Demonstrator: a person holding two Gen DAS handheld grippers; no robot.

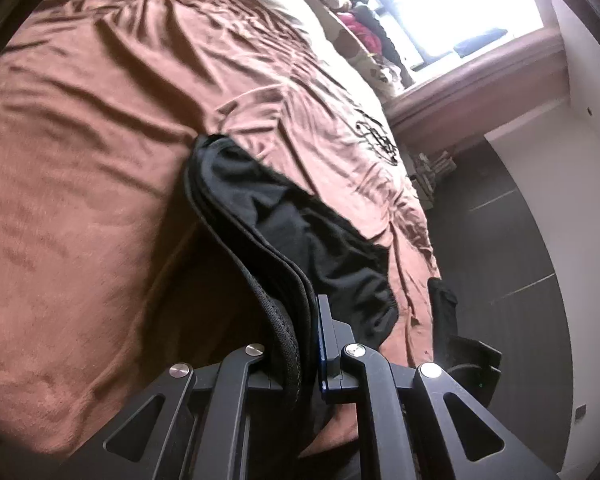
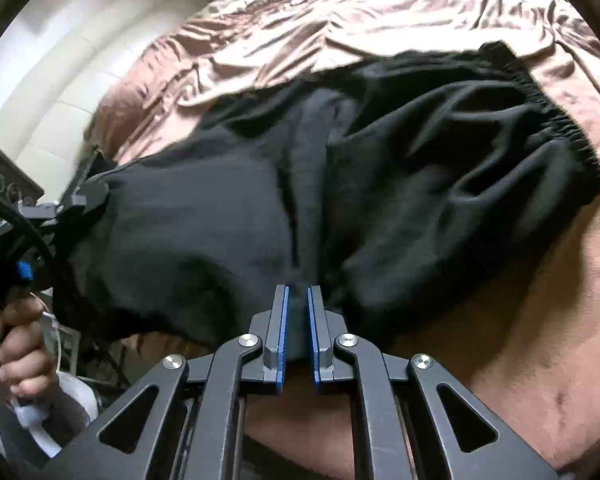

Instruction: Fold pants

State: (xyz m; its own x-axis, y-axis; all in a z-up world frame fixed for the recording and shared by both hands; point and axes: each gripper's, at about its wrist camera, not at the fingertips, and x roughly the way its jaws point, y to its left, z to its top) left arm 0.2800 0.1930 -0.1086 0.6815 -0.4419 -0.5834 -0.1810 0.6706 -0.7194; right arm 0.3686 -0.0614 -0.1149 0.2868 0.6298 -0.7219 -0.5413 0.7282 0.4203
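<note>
The black pants lie across the brown bedsheet, long axis running from the gathered waistband at right toward the left gripper at left; the cloth is bunched, creased and partly lifted; the right gripper pinches a fold at the near edge, the left gripper clamps stacked hems; bare sheet surrounds them; dark floor borders the bed.

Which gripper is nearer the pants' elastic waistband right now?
Right, as best I can judge. The right gripper pinches the black pants just beside the waistband. The left gripper grips the far end, away from it.
</note>
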